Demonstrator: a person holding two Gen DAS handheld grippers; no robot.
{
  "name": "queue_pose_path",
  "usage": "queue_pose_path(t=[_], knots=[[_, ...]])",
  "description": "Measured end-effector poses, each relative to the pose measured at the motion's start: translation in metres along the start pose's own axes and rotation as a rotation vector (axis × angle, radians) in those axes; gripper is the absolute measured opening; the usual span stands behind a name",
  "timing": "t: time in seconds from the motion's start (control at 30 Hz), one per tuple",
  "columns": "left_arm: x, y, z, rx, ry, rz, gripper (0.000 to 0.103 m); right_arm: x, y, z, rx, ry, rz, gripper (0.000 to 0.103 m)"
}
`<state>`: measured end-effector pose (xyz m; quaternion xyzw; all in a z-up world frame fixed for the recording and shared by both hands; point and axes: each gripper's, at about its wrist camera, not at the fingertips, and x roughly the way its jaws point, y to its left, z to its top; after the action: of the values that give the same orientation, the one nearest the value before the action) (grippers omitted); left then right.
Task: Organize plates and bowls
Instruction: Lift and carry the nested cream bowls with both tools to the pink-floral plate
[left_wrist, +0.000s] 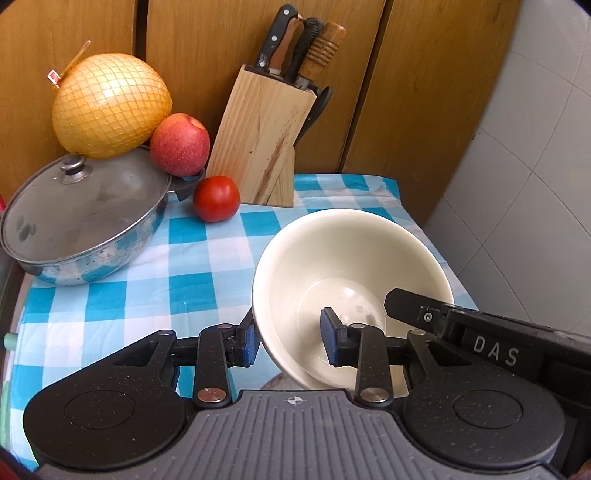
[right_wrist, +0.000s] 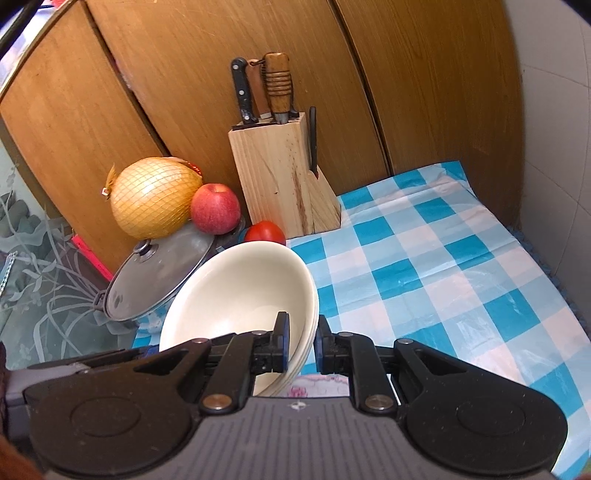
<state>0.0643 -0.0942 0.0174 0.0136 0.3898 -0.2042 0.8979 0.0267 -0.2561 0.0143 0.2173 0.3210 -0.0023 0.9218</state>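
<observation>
Your left gripper (left_wrist: 290, 341) straddles the near-left rim of the cream bowl (left_wrist: 351, 266), one pad outside the wall and one inside, and the pads look spread a little wider than the rim, so I can't tell if you're truly pinching it. Your right gripper (right_wrist: 301, 341) is on the opposite side of the rim, jaws narrow, with the wall between the pads; that one looks like a real hold. The bowl is tilted, mouth facing up and toward both cameras, and in the right wrist view there seem to be stacked rims at its lower edge, so it may be more than one bowl nested. It hangs over the near part of the desk, above the blue checked cloth (right_wrist: 424, 280).

Both grippers are at the bowl, so neither has to reach; the question is where it goes. To your right the cloth runs bare all the way to the right edge and the far right corner of the desk, and that's your open room. To the left it's crowded: the lidded pot (left_wrist: 85, 229) sits at the left edge, the pomelo (left_wrist: 110, 107) and apple (left_wrist: 180, 144) behind it, the tomato (left_wrist: 217, 198) and knife block (left_wrist: 260, 147) along the back edge. Level the bowl before you set it down.
</observation>
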Motion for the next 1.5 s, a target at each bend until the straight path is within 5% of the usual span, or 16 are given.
queue_pose_path(t=[0.73, 1.5], knots=[[-0.049, -0.011, -0.054, 0.060, -0.002, -0.045, 0.045, -0.049, -0.004, -0.061, 0.044, -0.002, 0.027, 0.016], [-0.024, -0.013, -0.080, 0.102, 0.108, -0.009, 0.044, -0.034, -0.018, -0.090, 0.068, 0.093, -0.003, 0.017]])
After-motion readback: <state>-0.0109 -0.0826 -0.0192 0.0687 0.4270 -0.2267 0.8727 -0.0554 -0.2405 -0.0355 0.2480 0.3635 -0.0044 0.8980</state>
